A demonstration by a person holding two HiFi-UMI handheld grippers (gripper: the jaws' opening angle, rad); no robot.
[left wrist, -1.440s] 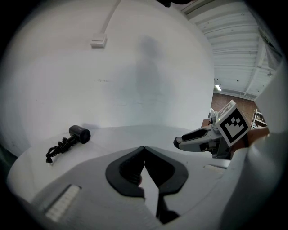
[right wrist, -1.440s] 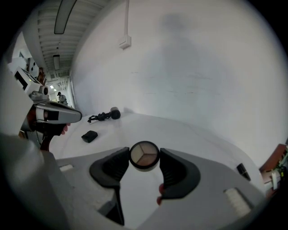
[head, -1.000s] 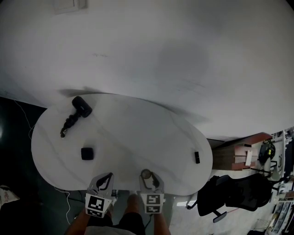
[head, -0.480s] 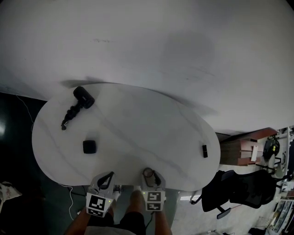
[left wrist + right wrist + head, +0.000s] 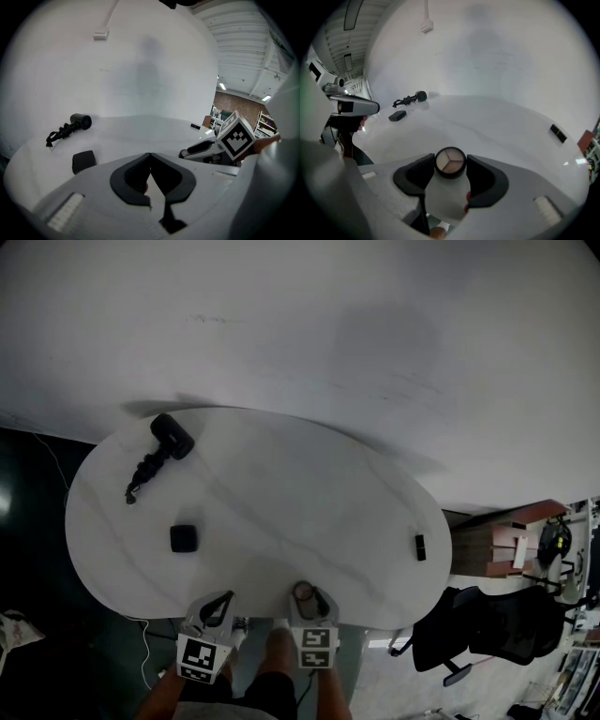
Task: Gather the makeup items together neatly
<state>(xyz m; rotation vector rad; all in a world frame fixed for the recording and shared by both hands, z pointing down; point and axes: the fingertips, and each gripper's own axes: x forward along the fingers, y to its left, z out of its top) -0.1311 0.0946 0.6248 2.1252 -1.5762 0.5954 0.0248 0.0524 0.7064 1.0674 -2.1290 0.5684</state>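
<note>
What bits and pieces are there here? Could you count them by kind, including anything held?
Corded black tool: 1
Square black case: 1
Small black bar: 1
Round palette, held in the right gripper: 1
Total: 4

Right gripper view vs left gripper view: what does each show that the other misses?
Only the right gripper view: a round black compact with three powder shades, clamped in the right gripper.
Only the left gripper view: the left gripper with its jaws shut tip to tip and nothing between them, and the right gripper from the side.
Both: the white oval table, the black cylindrical device with a coiled cord, the flat black square case and the small black bar at the far edge.
</note>
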